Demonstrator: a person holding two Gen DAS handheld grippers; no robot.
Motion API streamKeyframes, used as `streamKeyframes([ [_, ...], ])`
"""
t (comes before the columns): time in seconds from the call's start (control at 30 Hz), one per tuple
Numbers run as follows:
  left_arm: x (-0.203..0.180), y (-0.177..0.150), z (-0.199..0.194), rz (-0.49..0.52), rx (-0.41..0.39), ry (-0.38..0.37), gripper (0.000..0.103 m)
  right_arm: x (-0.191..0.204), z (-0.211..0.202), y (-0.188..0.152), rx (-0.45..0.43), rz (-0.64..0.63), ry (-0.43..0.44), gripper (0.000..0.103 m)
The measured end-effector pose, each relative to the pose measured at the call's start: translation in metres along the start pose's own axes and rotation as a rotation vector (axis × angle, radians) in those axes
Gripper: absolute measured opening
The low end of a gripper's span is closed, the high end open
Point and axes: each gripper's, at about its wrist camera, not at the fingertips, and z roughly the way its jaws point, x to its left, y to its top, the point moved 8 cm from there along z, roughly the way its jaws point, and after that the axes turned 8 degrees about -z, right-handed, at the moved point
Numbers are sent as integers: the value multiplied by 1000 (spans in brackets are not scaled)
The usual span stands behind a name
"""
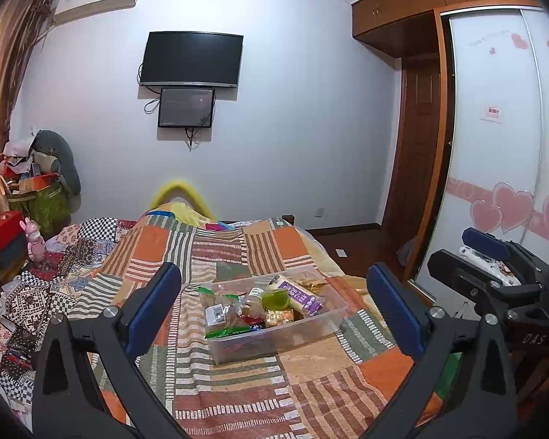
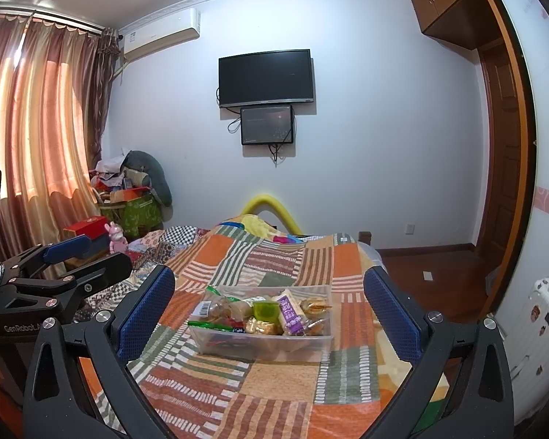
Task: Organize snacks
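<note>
A clear plastic bin (image 1: 245,347) (image 2: 260,347) sits on the patchwork bedspread, ahead of both grippers. Several snacks lie in it: a green jelly cup (image 1: 276,299) (image 2: 266,310), a purple-and-white packet (image 1: 301,294) (image 2: 289,312), a barcoded bag of biscuits (image 1: 219,312) (image 2: 210,309) and golden wrapped pieces (image 1: 280,316) (image 2: 260,325). My left gripper (image 1: 274,270) is open and empty, hovering short of the bin. My right gripper (image 2: 269,278) is likewise open and empty, at about the same distance. Each appears at the other view's side: the right gripper (image 1: 461,252), the left gripper (image 2: 108,252).
The bedspread (image 1: 238,395) covers the whole bed. A red box (image 2: 86,226) and pink toy (image 2: 116,237) stand at the bed's left, with a clutter pile (image 2: 131,190) behind. A television (image 2: 265,77) hangs on the far wall. A white suitcase (image 2: 541,329) and wardrobe door (image 1: 494,128) are right.
</note>
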Motion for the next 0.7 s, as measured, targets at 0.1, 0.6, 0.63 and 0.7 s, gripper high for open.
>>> streamKeyframes([
  [0.1, -1, 0, -1, 6, -2, -2, 103, 0, 0, 0, 0, 1, 1, 103],
  [0.6, -6, -3, -1, 15, 7, -10, 103, 1, 0, 0, 3, 3, 2, 103],
  [0.63, -6, -3, -1, 13, 8, -12, 103, 1, 0, 0, 3, 4, 2, 103],
  [0.7, -5, -4, 0, 9, 12, -14, 103, 1, 0, 0, 3, 4, 3, 103],
])
